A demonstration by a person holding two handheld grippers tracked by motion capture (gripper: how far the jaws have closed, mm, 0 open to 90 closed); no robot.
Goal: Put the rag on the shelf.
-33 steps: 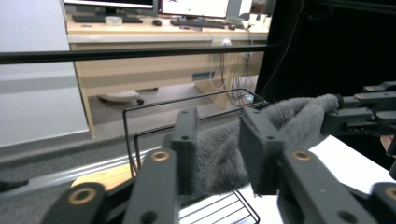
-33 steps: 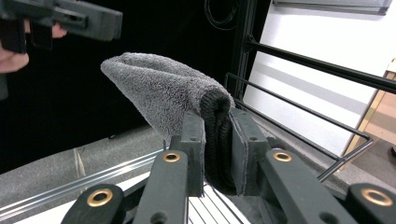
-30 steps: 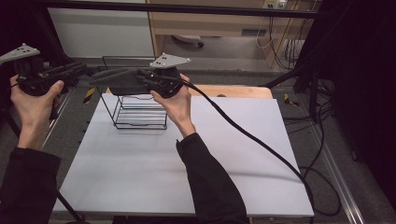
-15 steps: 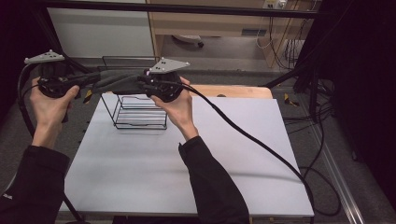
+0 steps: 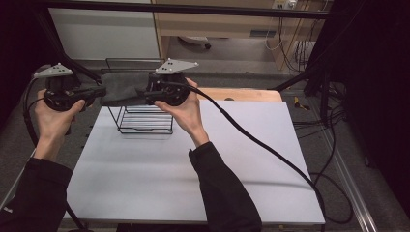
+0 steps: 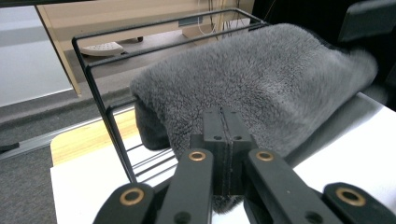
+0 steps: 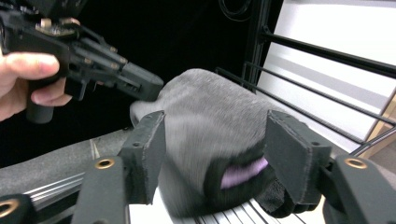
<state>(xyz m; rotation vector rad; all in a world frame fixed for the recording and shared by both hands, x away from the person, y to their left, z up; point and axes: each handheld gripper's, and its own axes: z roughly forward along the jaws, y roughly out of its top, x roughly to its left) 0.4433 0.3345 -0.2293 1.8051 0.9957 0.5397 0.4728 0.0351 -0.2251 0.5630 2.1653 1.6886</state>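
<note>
A grey fuzzy cloth (image 5: 123,89) lies over the top of a black wire rack (image 5: 145,121) at the back left of the white table. My left gripper (image 5: 100,92) comes in from the left and is shut on the cloth's end; the left gripper view shows its jaws (image 6: 223,154) pressed together on the fur (image 6: 252,84). My right gripper (image 5: 149,94) is at the cloth's other end and stands open. Its two pads (image 7: 292,156) sit on either side of the cloth (image 7: 210,121), which shows a purple lining. The left gripper (image 7: 100,63) is visible beyond it.
The white tabletop (image 5: 193,174) stretches in front of and right of the rack. A wooden board (image 5: 241,94) lies along its far edge. The right gripper's cable (image 5: 261,145) trails across the table to the right. Rack bars (image 6: 100,102) stand close to the left gripper.
My left gripper has moved right from beyond the table's left edge to the rack and closed on the cloth's end. The right hand has stayed at the rack.
</note>
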